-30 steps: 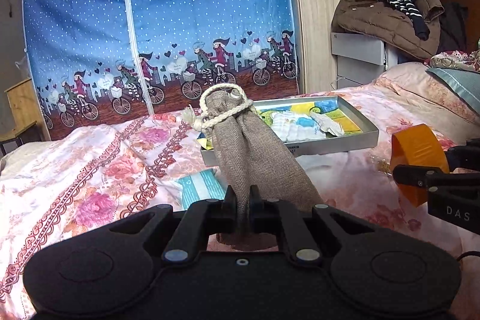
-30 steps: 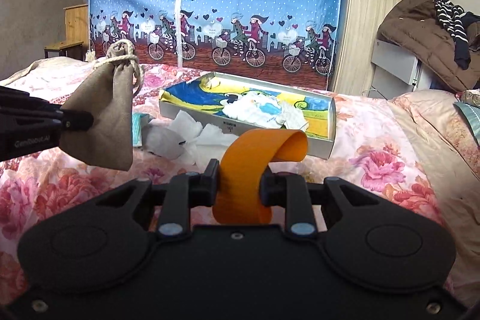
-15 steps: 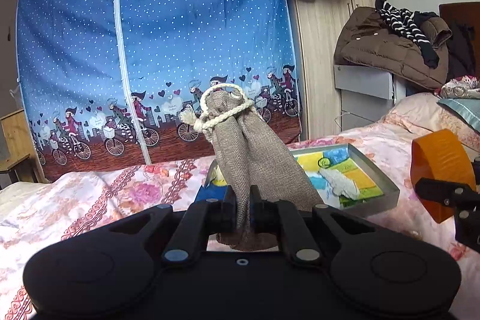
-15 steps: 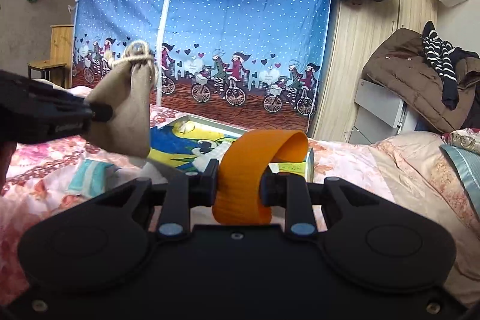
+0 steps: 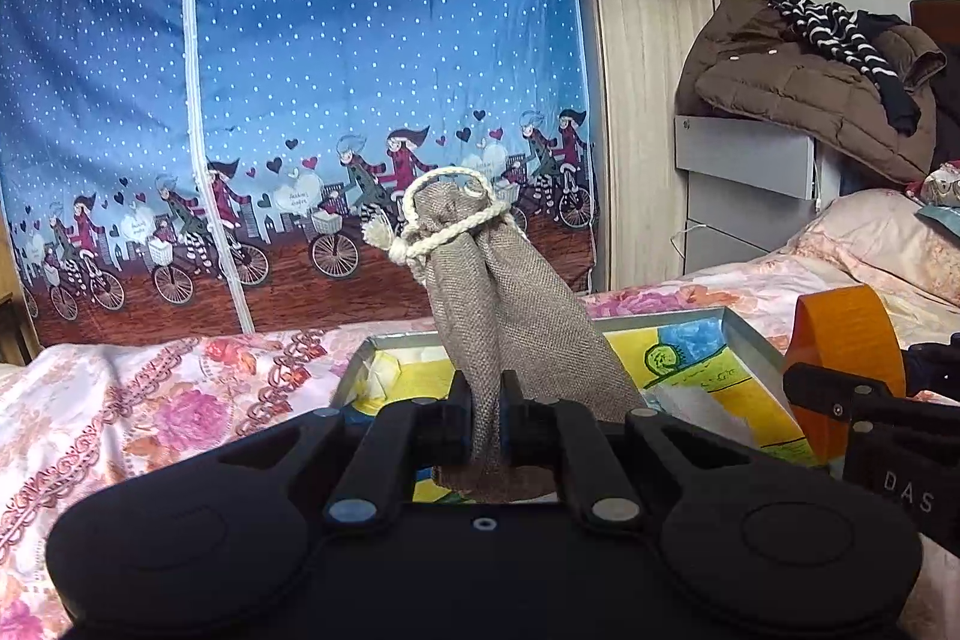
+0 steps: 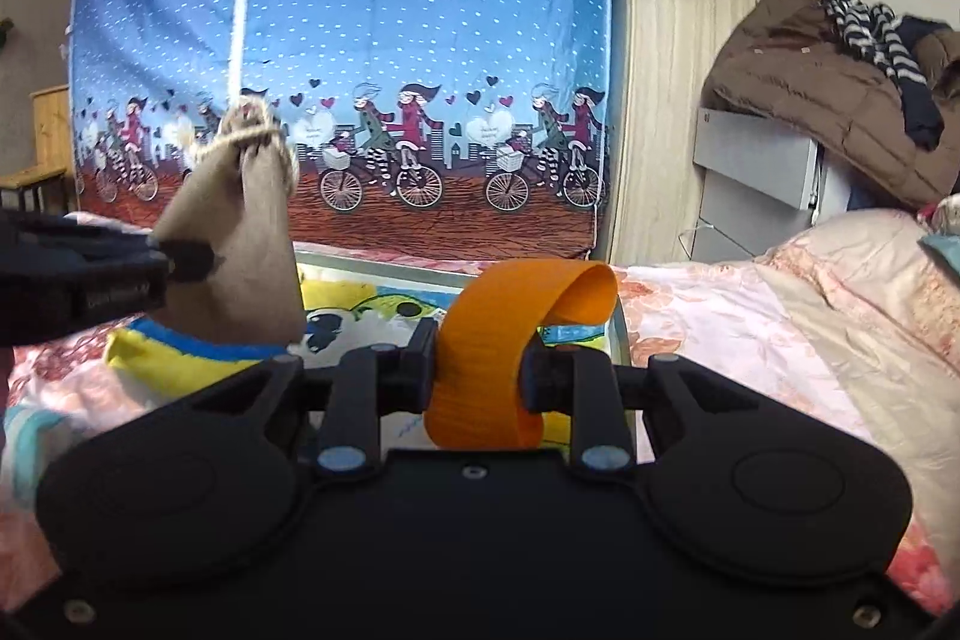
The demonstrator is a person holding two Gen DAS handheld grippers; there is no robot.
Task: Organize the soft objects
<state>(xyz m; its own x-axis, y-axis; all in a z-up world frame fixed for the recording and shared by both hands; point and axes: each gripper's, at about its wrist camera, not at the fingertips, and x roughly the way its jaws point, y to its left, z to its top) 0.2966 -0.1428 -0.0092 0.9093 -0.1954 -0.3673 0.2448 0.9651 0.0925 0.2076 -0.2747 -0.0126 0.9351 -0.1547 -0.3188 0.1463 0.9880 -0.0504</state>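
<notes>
My left gripper (image 5: 485, 415) is shut on a brown burlap drawstring pouch (image 5: 504, 298) and holds it upright in the air over the near edge of a grey tray (image 5: 747, 334) with a colourful lining. The pouch also shows at the left of the right wrist view (image 6: 240, 244). My right gripper (image 6: 480, 370) is shut on a bent orange rubbery band (image 6: 510, 334), held above the tray's right part (image 6: 618, 334). The band and right gripper appear at the right of the left wrist view (image 5: 846, 340).
The tray lies on a bed with a pink floral cover (image 5: 150, 400). White tissues (image 5: 690, 400) lie in the tray. A blue fabric wardrobe (image 5: 300, 70) stands behind the bed. A brown coat (image 5: 804, 82) lies on a grey cabinet at the right.
Both grippers have moved forward and closer to the tray with their loads. The tray now sits right beneath the pouch and the band.
</notes>
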